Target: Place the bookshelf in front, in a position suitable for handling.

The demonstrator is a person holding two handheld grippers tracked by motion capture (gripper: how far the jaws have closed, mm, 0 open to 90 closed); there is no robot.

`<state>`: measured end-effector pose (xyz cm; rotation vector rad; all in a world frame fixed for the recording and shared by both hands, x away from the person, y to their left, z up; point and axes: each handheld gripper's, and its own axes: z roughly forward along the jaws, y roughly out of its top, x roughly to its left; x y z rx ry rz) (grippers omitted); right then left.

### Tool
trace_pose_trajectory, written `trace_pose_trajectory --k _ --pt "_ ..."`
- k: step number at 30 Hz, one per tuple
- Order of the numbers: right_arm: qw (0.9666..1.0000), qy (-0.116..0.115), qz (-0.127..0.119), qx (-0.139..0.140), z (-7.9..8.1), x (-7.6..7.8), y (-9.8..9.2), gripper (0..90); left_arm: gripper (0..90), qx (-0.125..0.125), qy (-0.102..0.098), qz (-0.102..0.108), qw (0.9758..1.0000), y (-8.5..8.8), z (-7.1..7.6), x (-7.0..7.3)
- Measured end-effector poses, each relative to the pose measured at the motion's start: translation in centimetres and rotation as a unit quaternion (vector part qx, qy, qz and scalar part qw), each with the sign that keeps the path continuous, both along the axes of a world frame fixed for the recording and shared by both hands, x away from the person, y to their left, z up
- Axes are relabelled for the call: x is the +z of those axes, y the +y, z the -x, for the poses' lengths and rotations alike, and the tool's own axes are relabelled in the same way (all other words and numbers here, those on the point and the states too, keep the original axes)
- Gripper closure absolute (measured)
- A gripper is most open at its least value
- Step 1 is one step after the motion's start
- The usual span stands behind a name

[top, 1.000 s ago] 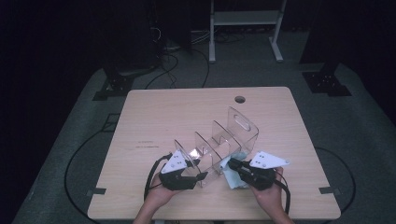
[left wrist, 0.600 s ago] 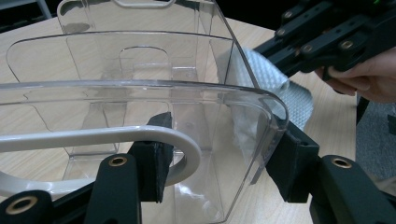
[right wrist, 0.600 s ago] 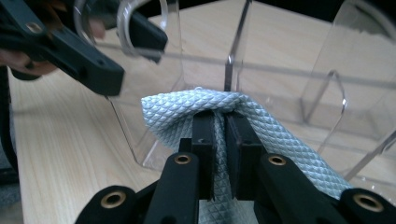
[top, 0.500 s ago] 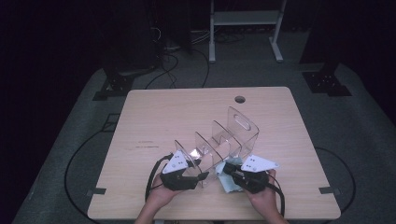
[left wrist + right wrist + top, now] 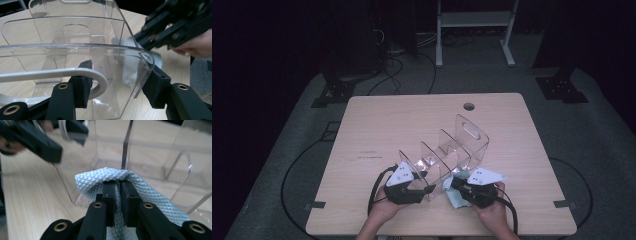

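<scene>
A clear plastic organizer [image 5: 447, 155] is sitting on the desk [image 5: 377, 125], running from the middle toward 5 o'clock of the desk top in the high view. The left gripper [image 5: 424, 186] is clamping the organizer's nearest divider wall, at about 6 o'clock of the desk; in the left gripper view its pads are pressing both sides of the curved clear rim [image 5: 75, 46]. The right gripper [image 5: 455, 186] is pinching a pale blue cloth [image 5: 140, 187], jaws nearly together on a fold, just beside the organizer's near end. In the high view the cloth is mostly hidden under that gripper, peeking out at 6 o'clock of it. The organizer's far dividers are blurring together through the plastic. Both forearms are cut off by the bottom edge.
</scene>
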<state>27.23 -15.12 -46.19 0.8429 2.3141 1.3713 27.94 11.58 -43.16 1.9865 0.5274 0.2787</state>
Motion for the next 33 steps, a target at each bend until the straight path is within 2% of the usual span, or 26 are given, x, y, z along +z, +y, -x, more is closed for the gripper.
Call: trace_pose_trajectory --k 2,3,4,7,8,10,12,13,14,15,17,19,21,23,25,27,31,32,33 --pt "0.9997 0.019 0.017 -0.002 -0.4 -1.2 0.3 81.9 45.7 0.0 0.0 0.0 1.0 0.0 0.0 0.0" --pt "0.9997 0.019 0.017 -0.002 -0.4 -1.2 0.3 81.9 45.7 0.0 0.0 0.0 1.0 0.0 0.0 0.0" --pt "0.9993 0.032 0.019 -0.002 -0.5 -1.7 0.4 81.9 45.7 0.0 0.0 -0.001 1.0 0.0 0.0 0.0" --pt "0.9997 0.024 0.01 -0.001 -0.4 -1.2 0.3 81.9 45.7 -0.002 0.0 -0.001 1.0 0.0 0.0 0.0" --pt "0.9999 0.011 -0.003 -0.004 -0.2 -0.2 -0.1 81.9 45.7 -0.001 0.001 0.003 1.0 0.0 0.0 0.0" --pt "0.9999 0.012 -0.004 -0.005 -0.3 -0.1 -0.2 81.9 45.7 -0.002 0.0 0.001 1.0 0.0 0.0 0.0" --pt "0.9996 0.027 0.006 -0.004 -0.5 -0.9 -0.1 81.8 45.7 -0.002 0.0 -0.001 1.0 0.0 0.0 0.0" --pt "0.9996 0.027 0.006 -0.004 -0.5 -0.9 -0.1 81.8 45.7 -0.002 0.0 -0.001 1.0 0.0 0.0 0.0" --pt "0.9987 0.043 0.026 -0.002 -0.9 -1.9 0.4 81.7 45.7 -0.001 0.0 -0.001 1.0 0.0 0.0 0.0" --pt "0.9982 0.05 0.032 -0.003 -0.9 -2.2 0.5 81.7 45.7 -0.001 0.0 -0.001 1.0 0.0 0.0 0.0" --pt "0.9985 0.046 0.03 -0.001 -0.9 -2.0 0.5 81.7 45.7 -0.002 0.001 -0.001 1.0 0.0 0.0 0.0" --pt "0.9993 0.036 0.012 -0.002 -0.7 -1.2 0.2 81.8 45.7 -0.002 0.001 0.001 1.0 0.0 0.0 0.0" --pt "0.9994 0.033 0.007 -0.003 -0.6 -0.9 0.1 81.8 45.7 -0.002 0.001 0.001 1.0 0.0 0.0 0.0" --pt "0.9993 0.035 0.014 0.0 -0.7 -1.2 0.3 81.8 45.7 -0.003 0.0 -0.002 1.0 0.0 0.0 0.0" --pt "0.9985 0.048 0.026 0.0 -0.9 -2.0 0.5 81.8 45.7 -0.003 0.001 -0.002 1.0 0.0 0.0 0.0" --pt "0.9982 0.056 0.023 0.003 -1.1 -2.2 0.4 81.8 45.7 -0.004 0.001 -0.002 1.0 0.1 0.0 0.0" --pt "0.9992 0.038 0.009 0.009 -0.6 -1.0 0.0 81.8 45.8 -0.007 0.003 -0.001 1.0 0.3 -0.1 0.1" --pt "0.9996 0.024 -0.004 0.011 -0.4 -0.3 -0.4 81.8 45.8 -0.009 0.003 -0.002 1.0 0.4 -0.1 0.1" --pt "0.9997 0.021 -0.006 0.01 -0.3 0.0 -0.5 81.8 45.8 -0.009 0.003 -0.003 1.0 0.4 -0.1 0.1"
